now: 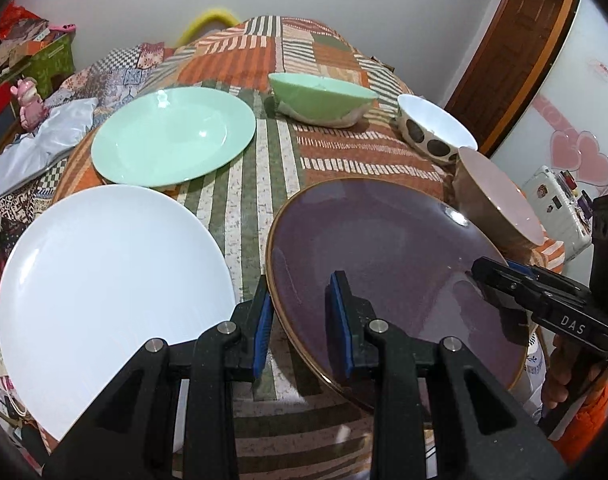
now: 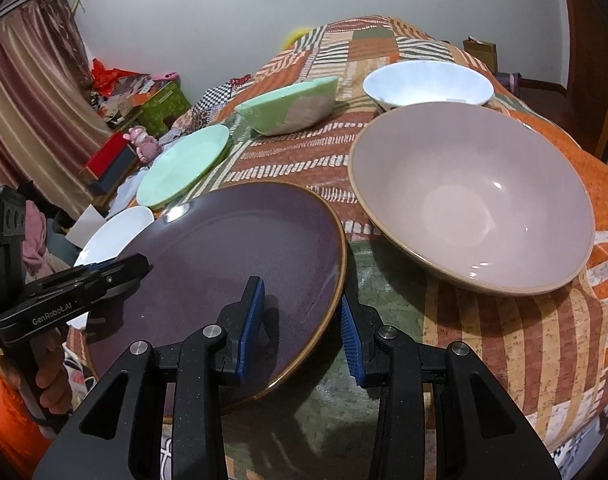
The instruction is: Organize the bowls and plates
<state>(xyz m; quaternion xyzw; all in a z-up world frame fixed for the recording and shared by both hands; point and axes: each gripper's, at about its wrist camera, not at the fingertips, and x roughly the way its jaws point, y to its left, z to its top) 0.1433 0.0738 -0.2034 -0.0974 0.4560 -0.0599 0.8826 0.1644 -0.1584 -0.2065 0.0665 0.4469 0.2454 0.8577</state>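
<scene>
- Round glazed purple plate (image 1: 383, 264) sits on patchwork cloth (image 1: 244, 184); left gripper (image 1: 300, 320) and right gripper (image 2: 300, 320) both straddle its rim, jaws spread, unclamped.
- Risk: uneven pinch tilts it into pink ceramic bowl (image 2: 471, 200).

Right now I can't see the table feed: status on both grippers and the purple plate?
Left gripper and right gripper both open, each straddling opposite edges of the purple plate. Plate on cloth, not clamped. Pink bowl close beside it.
</scene>
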